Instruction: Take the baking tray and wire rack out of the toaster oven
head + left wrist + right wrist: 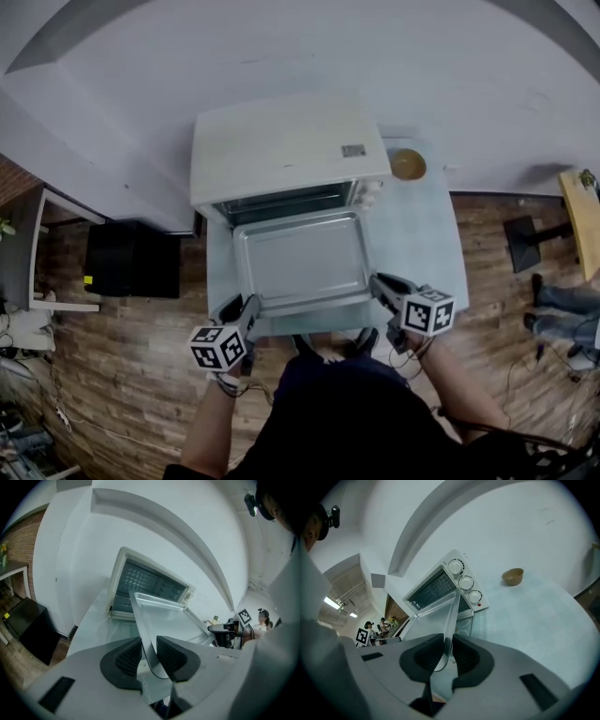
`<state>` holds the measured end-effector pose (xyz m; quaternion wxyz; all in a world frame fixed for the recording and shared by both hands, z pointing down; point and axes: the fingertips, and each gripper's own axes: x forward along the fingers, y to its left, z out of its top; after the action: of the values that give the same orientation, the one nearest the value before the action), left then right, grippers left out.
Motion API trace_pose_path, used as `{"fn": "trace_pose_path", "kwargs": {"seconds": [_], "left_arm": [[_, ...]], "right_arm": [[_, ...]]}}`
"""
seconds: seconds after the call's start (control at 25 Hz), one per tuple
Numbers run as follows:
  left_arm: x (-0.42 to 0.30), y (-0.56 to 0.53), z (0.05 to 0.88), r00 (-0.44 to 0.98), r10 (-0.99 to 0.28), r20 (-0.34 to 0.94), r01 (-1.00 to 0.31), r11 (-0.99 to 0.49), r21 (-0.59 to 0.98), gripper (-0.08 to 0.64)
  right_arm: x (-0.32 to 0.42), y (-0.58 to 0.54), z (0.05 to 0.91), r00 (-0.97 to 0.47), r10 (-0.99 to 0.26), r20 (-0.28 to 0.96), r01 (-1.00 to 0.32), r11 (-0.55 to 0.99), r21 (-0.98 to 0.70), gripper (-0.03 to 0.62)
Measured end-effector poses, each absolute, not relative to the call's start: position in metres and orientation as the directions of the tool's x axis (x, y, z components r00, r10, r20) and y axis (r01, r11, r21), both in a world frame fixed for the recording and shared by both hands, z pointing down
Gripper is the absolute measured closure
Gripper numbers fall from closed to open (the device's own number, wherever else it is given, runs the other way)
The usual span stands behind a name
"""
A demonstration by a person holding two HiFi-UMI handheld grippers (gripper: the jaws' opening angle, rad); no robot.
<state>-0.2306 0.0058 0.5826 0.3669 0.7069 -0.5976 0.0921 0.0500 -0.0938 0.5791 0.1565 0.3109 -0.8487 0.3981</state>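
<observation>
The baking tray (300, 264) sits level just in front of the open toaster oven (281, 150), over the counter (427, 234). The left tool (249, 307) is clenched on its left rim and the right tool (380, 286) on its right rim. A bowl (408, 164) stands beside the oven.

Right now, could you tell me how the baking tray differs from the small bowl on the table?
The baking tray is large, rectangular and silvery; the bowl is small, round and tan. The tray is gripped by its side rims in the jaws of the left gripper and right gripper, in front of the toaster oven; the bowl stands untouched on the table, right of the oven. Both sit open side up.
</observation>
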Motion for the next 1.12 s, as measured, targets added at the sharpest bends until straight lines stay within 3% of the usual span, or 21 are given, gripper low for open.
{"fn": "trace_pose_path", "kwargs": {"seconds": [0.64,1.12], "left_arm": [[-0.088,-0.024,0.602,0.365,-0.714,0.597,-0.91,-0.137,0.391,0.457],[0.015,-0.038,0.627,0.357,-0.697,0.622,-0.914,-0.123,0.386,0.454]], "right_arm": [[0.207,-0.088,0.605,-0.644,-0.517,0.564,-0.76,0.342,-0.553,0.529],[0.305,-0.106,0.631,-0.621,-0.505,0.599,-0.779,0.313,-0.544,0.529]]}}
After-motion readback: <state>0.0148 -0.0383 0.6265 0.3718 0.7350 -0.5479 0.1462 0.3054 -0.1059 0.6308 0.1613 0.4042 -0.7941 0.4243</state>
